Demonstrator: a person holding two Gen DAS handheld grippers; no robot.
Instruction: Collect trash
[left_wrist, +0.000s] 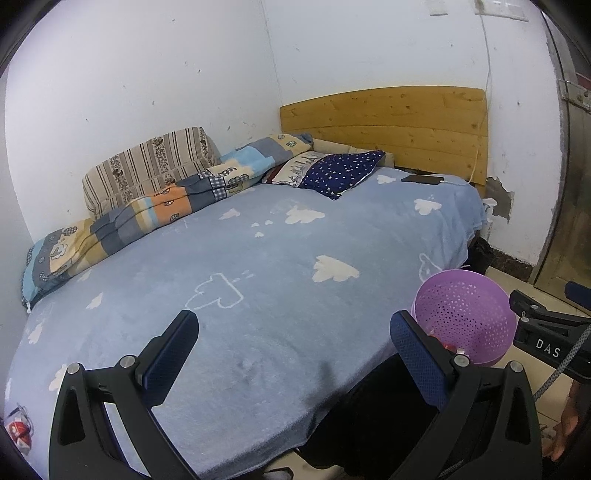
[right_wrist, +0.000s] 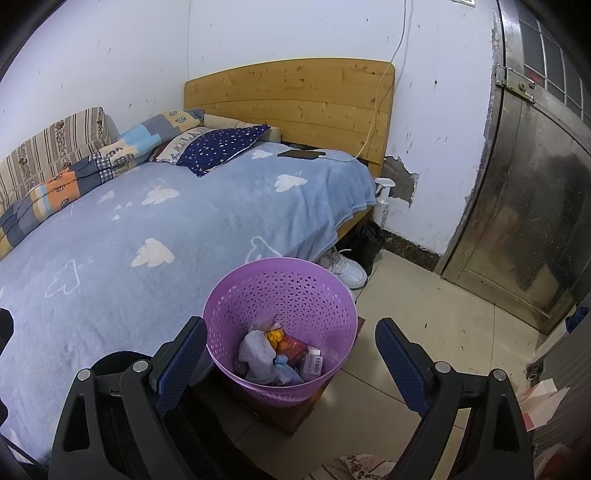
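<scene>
The purple basket (right_wrist: 282, 332) stands on a low dark stand on the floor, right against the side of the bed (left_wrist: 258, 258), and it already holds wrappers, a small red box and crumpled pale stuff. The right gripper (right_wrist: 291, 354) hovers directly over its near rim with the fingers spread wide and nothing between them. The left gripper (left_wrist: 295, 354) hangs over the foot end of the blue cloud blanket, likewise spread and empty.

The one loose piece that looks like trash is a small red-and-white wrapper (left_wrist: 18, 430) at the very near corner of the bed, far to the left of the left gripper and low in its view — so the left hand is plainly the nearer one, and the basket lies on the opposite side, to that gripper's right. The wrapper is too crumpled and too close to the edge of the view to tell a long axis.

Between wrapper and basket there is only flat blanket; nothing stands in the way. The phone (right_wrist: 301, 153) on its charging cable, the pillows and the folded quilt (left_wrist: 147, 206) lie well apart at the wall and the headboard, and the white shoes (right_wrist: 345, 269) sit beyond the basket
</scene>
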